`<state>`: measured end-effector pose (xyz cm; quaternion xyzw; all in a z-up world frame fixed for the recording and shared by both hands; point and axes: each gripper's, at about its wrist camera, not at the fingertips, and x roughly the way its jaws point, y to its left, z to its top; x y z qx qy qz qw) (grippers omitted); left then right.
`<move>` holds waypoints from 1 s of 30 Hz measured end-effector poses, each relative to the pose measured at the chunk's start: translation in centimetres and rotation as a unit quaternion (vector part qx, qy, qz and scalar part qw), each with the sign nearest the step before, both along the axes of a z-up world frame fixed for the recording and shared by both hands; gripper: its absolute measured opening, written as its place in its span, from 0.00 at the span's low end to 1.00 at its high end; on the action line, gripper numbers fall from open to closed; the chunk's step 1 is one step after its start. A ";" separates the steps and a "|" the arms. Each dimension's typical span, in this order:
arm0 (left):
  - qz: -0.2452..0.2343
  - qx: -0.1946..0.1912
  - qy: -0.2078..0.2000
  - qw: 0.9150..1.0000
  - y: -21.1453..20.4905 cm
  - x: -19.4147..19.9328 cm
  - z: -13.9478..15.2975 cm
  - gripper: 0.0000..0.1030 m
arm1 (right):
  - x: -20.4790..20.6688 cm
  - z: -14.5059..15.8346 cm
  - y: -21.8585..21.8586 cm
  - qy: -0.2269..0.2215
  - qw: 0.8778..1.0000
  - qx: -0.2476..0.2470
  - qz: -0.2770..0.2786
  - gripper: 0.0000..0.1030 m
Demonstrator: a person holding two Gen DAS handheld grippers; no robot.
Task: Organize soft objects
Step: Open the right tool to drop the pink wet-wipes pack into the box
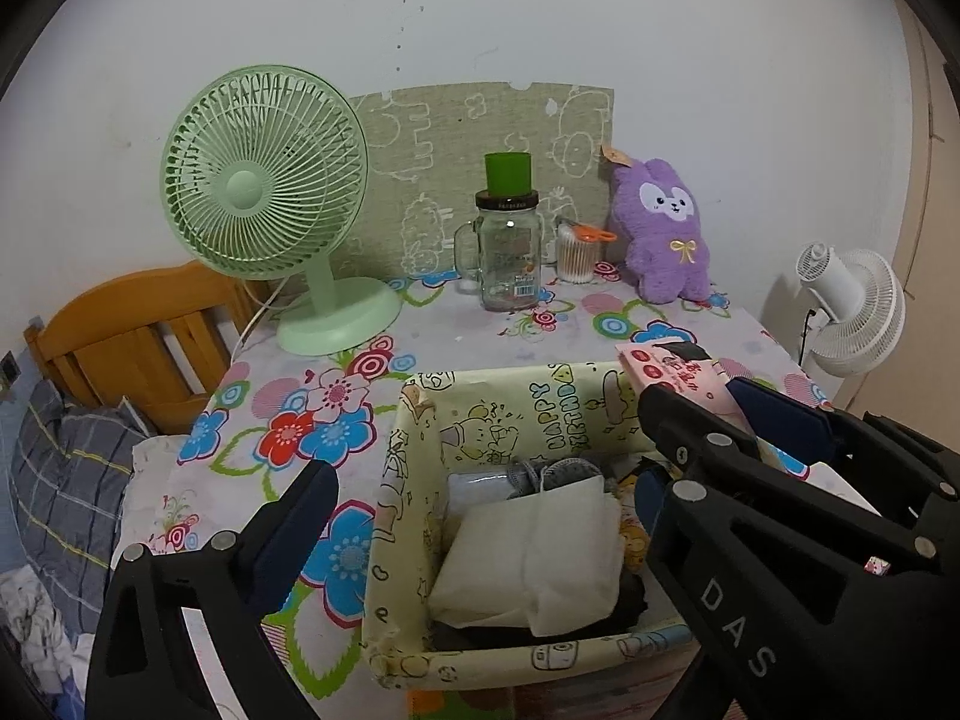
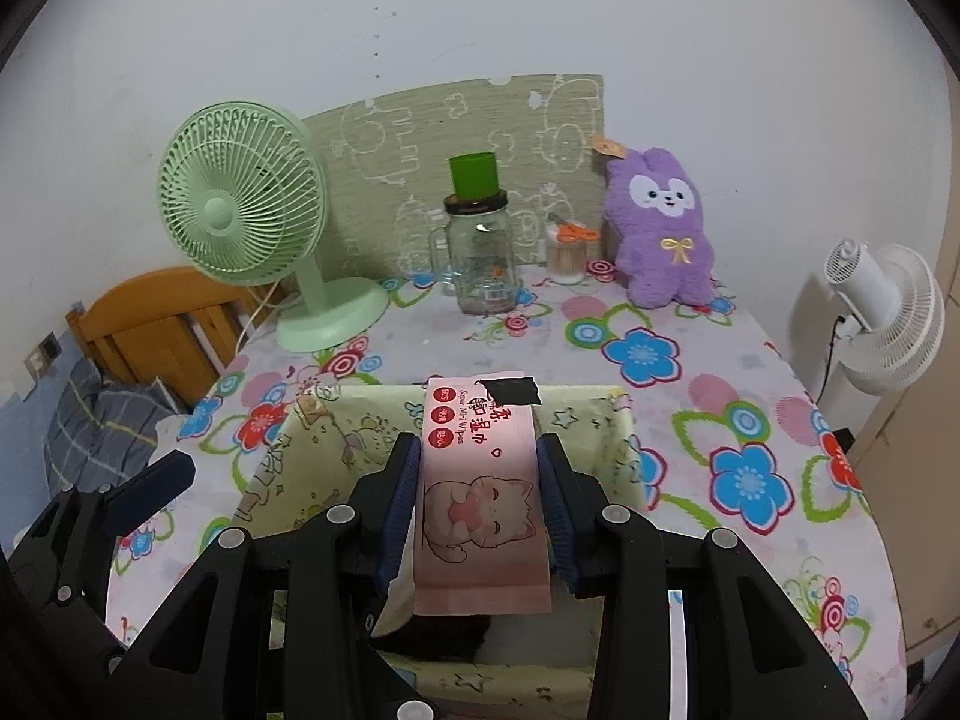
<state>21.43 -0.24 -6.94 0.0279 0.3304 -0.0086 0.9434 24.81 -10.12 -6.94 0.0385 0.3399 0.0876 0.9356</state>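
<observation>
A cream fabric storage box (image 1: 528, 408) printed with cartoons sits at the table's front, also in the right wrist view (image 2: 336, 432). Inside lie a white folded pack (image 1: 534, 558), grey-blue cloth (image 1: 540, 471) and dark fabric. My right gripper (image 2: 480, 468) is shut on a pink wet-wipes pack (image 2: 480, 516) with a cat picture, held above the box; it also shows in the left wrist view (image 1: 678, 378). My left gripper (image 1: 480, 498) is open and empty, straddling the box's left side. A purple plush rabbit (image 1: 663, 234) stands at the table's back right.
A green desk fan (image 1: 264, 180) stands back left. A glass jar mug with a green cup on top (image 1: 509, 252) and a cotton-swab pot (image 1: 576, 255) stand at the back. A white floor fan (image 1: 852, 306) is right, a wooden bed frame (image 1: 138, 336) left.
</observation>
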 end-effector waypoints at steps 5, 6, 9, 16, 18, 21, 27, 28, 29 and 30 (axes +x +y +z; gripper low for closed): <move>-0.004 -0.004 0.015 1.000 0.3 0.9 -0.6 0.97 | 1.1 -0.6 0.5 0.011 1.000 0.008 0.014 0.41; -0.005 -0.006 0.020 1.000 0.4 1.0 -0.8 0.97 | 1.2 -0.8 0.6 0.013 1.000 0.008 0.015 0.41; -0.002 -0.006 0.027 1.000 0.5 1.4 -1.2 0.97 | 1.7 -1.3 0.8 0.017 1.000 0.008 0.015 0.42; 0.008 -0.005 0.041 0.999 0.7 2.4 -2.1 0.97 | 2.8 -2.2 1.1 0.028 0.999 0.011 0.018 0.44; 0.010 -0.006 0.045 0.999 0.7 2.6 -2.3 0.97 | 3.1 -2.5 1.1 0.033 0.999 0.012 0.022 0.69; 0.007 -0.009 0.045 0.999 0.7 2.8 -2.4 0.97 | 3.1 -2.6 1.1 0.032 0.999 0.011 0.026 0.80; 0.000 -0.007 0.045 0.999 0.0 2.9 -2.5 0.97 | 3.3 -2.8 0.5 0.040 0.999 -0.006 0.014 0.85; -0.002 -0.008 0.045 0.999 -0.1 2.8 -2.5 0.97 | 3.3 -2.8 0.4 0.041 0.999 -0.009 0.012 0.85; -0.001 -0.007 0.044 0.999 -0.2 2.8 -2.5 0.98 | 3.3 -2.7 0.2 0.041 0.999 -0.011 0.010 0.86; -0.001 -0.006 0.043 0.999 -0.3 2.7 -2.4 0.98 | 3.3 -2.7 0.1 0.042 0.999 -0.013 0.007 0.86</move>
